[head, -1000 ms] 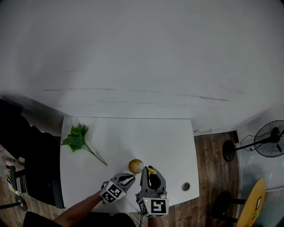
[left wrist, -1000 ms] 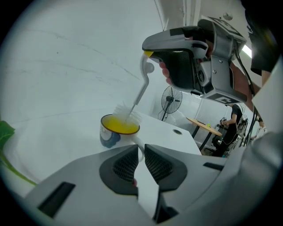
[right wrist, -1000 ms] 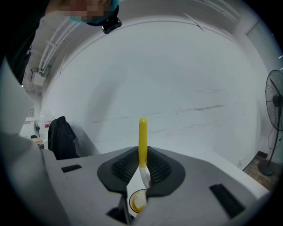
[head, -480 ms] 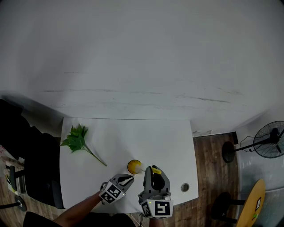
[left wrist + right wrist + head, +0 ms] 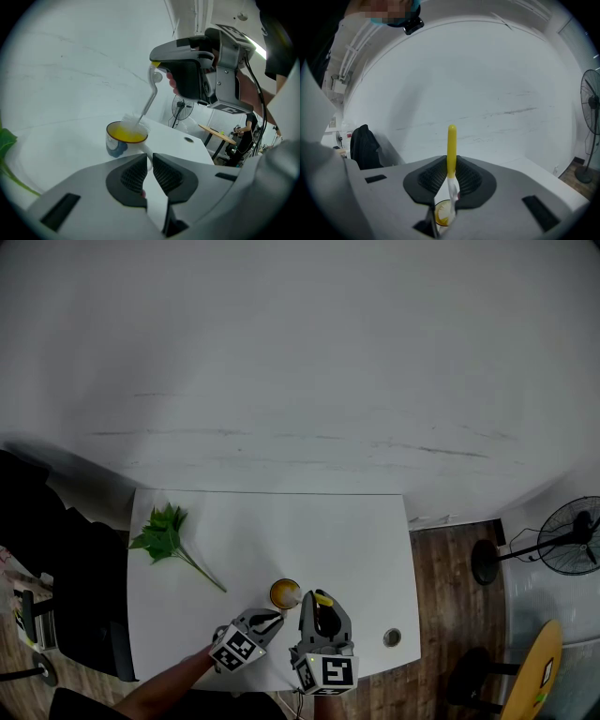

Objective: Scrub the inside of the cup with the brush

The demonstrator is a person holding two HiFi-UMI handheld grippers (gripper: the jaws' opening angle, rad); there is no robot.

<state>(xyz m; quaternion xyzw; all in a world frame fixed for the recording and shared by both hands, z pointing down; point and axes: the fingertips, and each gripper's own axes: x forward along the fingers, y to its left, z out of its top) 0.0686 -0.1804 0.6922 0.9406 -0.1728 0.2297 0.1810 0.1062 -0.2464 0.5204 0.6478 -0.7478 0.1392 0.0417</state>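
A cup point(image 5: 125, 138) with a yellow inside and a white handle stands near the front edge of the white table point(image 5: 347, 540). My left gripper point(image 5: 150, 160) is shut on the handle, and it sits just below-left of the cup point(image 5: 285, 593) in the head view. My right gripper point(image 5: 451, 161) is shut on the brush point(image 5: 451, 145), whose yellow handle end sticks up past the pads. From above, the brush's pale stem point(image 5: 148, 101) slants down so that its bristles point(image 5: 132, 121) are inside the cup. The right gripper point(image 5: 317, 604) hovers just right of the cup.
A green leafy sprig point(image 5: 167, 536) lies at the table's left. A round cable hole point(image 5: 392, 637) sits near the front right corner. A black chair point(image 5: 84, 606) stands left of the table. On the wooden floor to the right stand a fan point(image 5: 574, 542) and a yellow round table point(image 5: 530, 671).
The right gripper swayed slightly right and came back, with the brush staying in the cup. Cup and left gripper have barely shifted.
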